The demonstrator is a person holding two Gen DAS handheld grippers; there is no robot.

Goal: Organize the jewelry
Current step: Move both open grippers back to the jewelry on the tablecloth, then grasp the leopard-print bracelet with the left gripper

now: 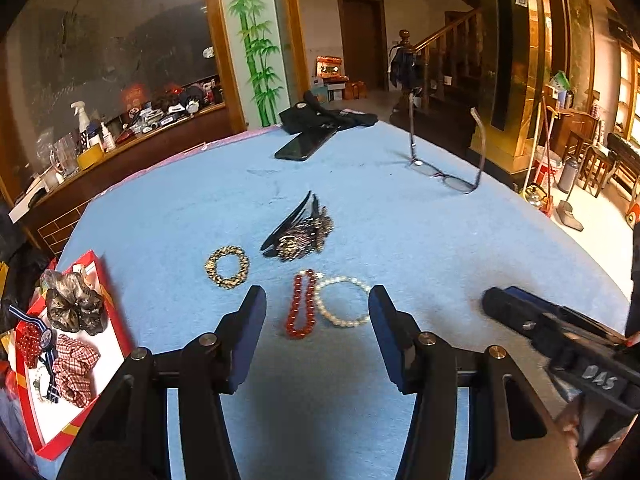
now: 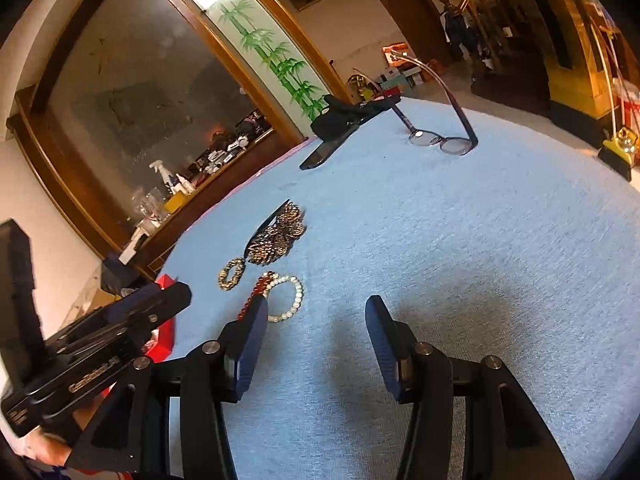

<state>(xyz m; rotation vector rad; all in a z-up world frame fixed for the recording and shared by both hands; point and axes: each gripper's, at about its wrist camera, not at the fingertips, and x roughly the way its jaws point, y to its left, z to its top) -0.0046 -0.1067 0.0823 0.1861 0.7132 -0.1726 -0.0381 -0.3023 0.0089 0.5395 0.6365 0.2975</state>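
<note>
A red bead bracelet (image 1: 301,306) and a pearl bracelet (image 1: 344,300) lie side by side on the blue tablecloth (image 1: 400,248). They sit just past the tips of my left gripper (image 1: 317,300), which is open and holds nothing. A gold-brown bracelet (image 1: 227,266) lies further left, and a beaded black hair clip (image 1: 300,234) lies behind them. At the left table edge, a red box (image 1: 116,320) holds scrunchies (image 1: 74,302). My right gripper (image 2: 317,308) hovers open and empty over bare cloth, with the pearl bracelet (image 2: 290,298) ahead of its left finger.
Upturned eyeglasses (image 1: 444,172) rest at the back right, and a dark phone (image 1: 304,144) and black cloth (image 1: 324,116) lie at the far edge. The round table drops off to the right. A cluttered sideboard (image 1: 120,136) runs along the left.
</note>
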